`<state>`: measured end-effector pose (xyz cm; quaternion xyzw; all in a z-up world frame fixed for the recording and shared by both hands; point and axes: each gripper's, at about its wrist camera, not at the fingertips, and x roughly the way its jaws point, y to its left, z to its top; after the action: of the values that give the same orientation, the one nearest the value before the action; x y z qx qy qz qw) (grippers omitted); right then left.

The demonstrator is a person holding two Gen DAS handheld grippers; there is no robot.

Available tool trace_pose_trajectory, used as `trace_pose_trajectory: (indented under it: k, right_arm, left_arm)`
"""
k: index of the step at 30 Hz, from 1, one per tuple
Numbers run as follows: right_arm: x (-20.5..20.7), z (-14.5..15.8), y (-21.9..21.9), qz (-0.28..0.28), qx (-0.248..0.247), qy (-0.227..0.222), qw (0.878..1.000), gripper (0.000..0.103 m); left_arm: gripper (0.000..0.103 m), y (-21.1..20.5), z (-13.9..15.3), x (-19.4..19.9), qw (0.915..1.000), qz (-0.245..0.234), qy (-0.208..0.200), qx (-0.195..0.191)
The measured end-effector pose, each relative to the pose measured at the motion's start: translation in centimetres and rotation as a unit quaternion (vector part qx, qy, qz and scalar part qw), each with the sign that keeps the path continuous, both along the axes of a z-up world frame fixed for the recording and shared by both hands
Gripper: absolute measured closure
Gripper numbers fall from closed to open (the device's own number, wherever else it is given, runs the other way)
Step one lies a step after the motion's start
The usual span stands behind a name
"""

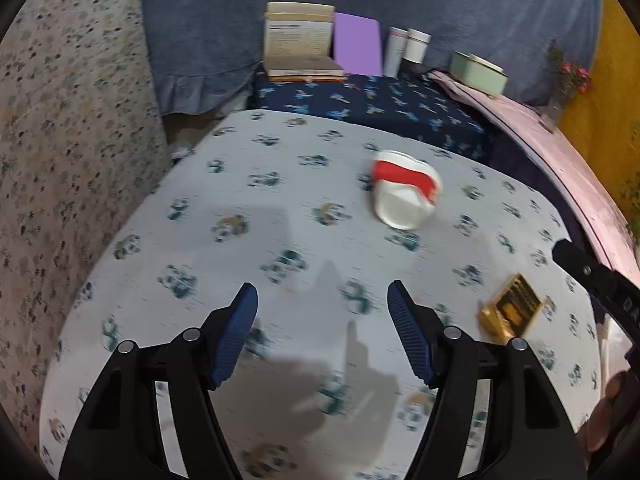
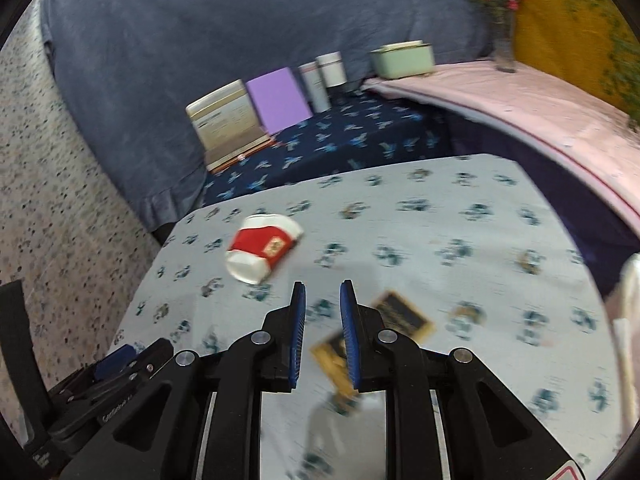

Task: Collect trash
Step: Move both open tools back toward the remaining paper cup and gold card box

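Observation:
A crushed red and white paper cup [image 1: 406, 190] lies on its side on the light floral tablecloth [image 1: 240, 248]; it also shows in the right wrist view [image 2: 262, 248]. A gold and black wrapper [image 1: 512, 306] lies near the table's right edge; in the right wrist view the wrapper [image 2: 402, 312] lies under and just right of my right gripper. My left gripper [image 1: 322, 294] is open and empty, short of the cup. My right gripper [image 2: 322, 294] has its jaws a narrow gap apart with nothing between them, above the wrapper.
Behind the table a dark blue patterned surface [image 2: 360, 140] holds books [image 2: 226, 118], a purple card [image 2: 278, 98], two cylindrical tins [image 2: 324, 76] and a green box [image 2: 402, 60]. A pink-covered ledge [image 2: 520, 96] with a flower vase [image 2: 502, 20] runs on the right. Speckled floor [image 1: 60, 160] lies left.

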<state>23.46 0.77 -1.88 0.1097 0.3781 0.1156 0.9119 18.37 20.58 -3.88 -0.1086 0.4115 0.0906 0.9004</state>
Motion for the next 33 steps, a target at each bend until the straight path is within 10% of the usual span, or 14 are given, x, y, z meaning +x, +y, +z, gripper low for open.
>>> trace_pose_trajectory:
  k: [16, 25, 33]
  right_arm:
    - [11.1, -4.9, 12.2, 0.057, -0.038, 0.05, 0.996, 0.084]
    - [3.4, -5.4, 9.2, 0.076, -0.034, 0.062, 0.995, 0.085]
    - [-4.0, -2.5, 3.4, 0.034, -0.031, 0.018, 0.999, 0.083]
  left_arm:
    - [0.039, 7.3, -2.5, 2.8, 0.9989, 0.044, 0.02, 0.002]
    - [0.037, 5.3, -2.0, 2.0, 0.9996, 0.014, 0.015, -0.019]
    - [0.015, 0.0, -1.4, 1.5, 0.9976, -0.055, 0.014, -0.041]
